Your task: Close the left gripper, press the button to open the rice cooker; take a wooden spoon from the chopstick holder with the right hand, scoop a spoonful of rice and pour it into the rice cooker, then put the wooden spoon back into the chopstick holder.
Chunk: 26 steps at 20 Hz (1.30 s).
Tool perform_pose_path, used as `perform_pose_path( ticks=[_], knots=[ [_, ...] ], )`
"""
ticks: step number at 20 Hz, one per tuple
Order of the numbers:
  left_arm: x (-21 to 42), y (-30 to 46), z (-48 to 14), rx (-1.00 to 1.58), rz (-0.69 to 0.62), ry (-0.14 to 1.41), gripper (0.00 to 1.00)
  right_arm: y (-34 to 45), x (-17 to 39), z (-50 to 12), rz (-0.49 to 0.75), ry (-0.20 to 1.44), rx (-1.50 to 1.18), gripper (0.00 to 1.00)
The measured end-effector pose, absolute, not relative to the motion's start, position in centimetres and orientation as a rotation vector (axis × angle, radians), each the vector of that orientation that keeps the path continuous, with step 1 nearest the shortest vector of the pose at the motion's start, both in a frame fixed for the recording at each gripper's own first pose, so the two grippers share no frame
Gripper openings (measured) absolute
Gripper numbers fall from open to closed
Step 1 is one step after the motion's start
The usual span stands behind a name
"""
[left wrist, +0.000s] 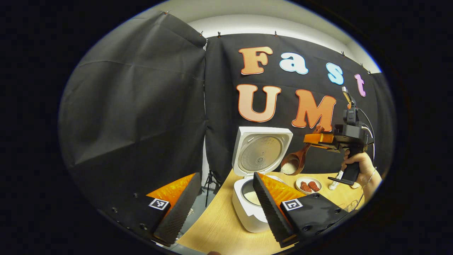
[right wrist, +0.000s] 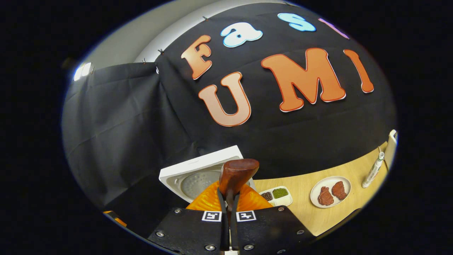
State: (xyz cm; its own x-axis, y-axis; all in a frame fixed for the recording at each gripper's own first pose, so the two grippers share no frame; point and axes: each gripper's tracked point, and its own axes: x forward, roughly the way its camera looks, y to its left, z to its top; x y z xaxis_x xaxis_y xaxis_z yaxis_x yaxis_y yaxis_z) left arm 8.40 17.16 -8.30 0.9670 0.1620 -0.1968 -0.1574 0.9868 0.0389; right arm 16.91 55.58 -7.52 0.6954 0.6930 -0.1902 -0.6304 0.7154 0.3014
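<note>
Spoonful of rice held up beside the open rice cooker.

In the left gripper view, the left tool (left wrist: 226,205) hovers with fingers spread, empty, before the white rice cooker (left wrist: 249,209) on the pale wooden bench (left wrist: 219,230), its round-ribbed lid (left wrist: 261,150) raised. Right of it, the right tool (left wrist: 320,139), held in a hand (left wrist: 357,163), clamps the glossy wooden spoon (left wrist: 296,161), its bowl tilted down and heaped with rice (left wrist: 288,168), above a white plate (left wrist: 308,185).
</note>
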Motion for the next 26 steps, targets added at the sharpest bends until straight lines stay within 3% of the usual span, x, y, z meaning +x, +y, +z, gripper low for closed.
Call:
perform_pose_path(
  ticks=[22,26],
  knots=[
    [7.2,18.2,-9.1,0.021,0.186,0.212,1.00,58.1,14.5,-6.3,0.865,0.098,-0.176,0.01],
    [7.0,18.3,-9.0,0.021,0.188,0.210,1.00,58.2,14.3,-7.0,0.865,0.168,-0.075,0.01]
  ],
)
